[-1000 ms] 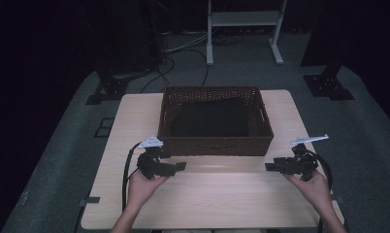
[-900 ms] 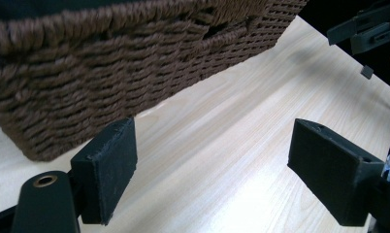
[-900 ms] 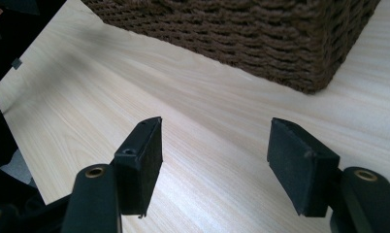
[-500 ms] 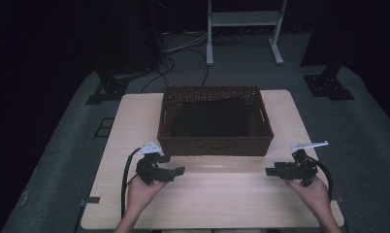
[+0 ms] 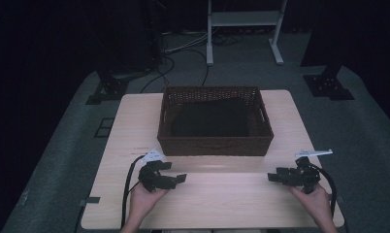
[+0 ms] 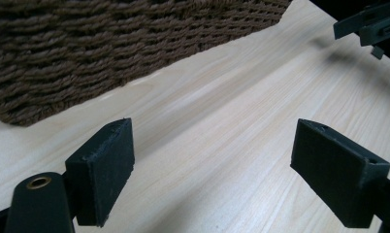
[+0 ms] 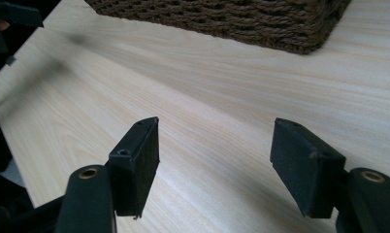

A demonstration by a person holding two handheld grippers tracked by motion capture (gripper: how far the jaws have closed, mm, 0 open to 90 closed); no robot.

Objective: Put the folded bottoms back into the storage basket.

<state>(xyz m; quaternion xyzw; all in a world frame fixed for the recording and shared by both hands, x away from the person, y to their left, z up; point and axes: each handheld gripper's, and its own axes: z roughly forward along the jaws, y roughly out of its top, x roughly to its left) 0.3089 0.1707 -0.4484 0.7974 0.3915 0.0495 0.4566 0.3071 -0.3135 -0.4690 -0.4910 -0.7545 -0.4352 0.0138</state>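
Seen from above, a wicker basket (image 5: pixel 215 121) with a dark cloth (image 5: pixel 211 119) inside is set at the far middle of a pale wooden table (image 5: pixel 212 204), while the left gripper (image 5: pixel 179 178) and right gripper (image 5: pixel 272 176) are held low over the near edge, pointed toward each other. In the left gripper view, the jaws are spread wide with nothing between them, the basket wall (image 6: pixel 110 48) near at the upper left. In the right gripper view, the jaws have just been opening around bare wood, the basket (image 7: pixel 232 19) farther off; if the grippers are lowered further, the tabletop could be struck.
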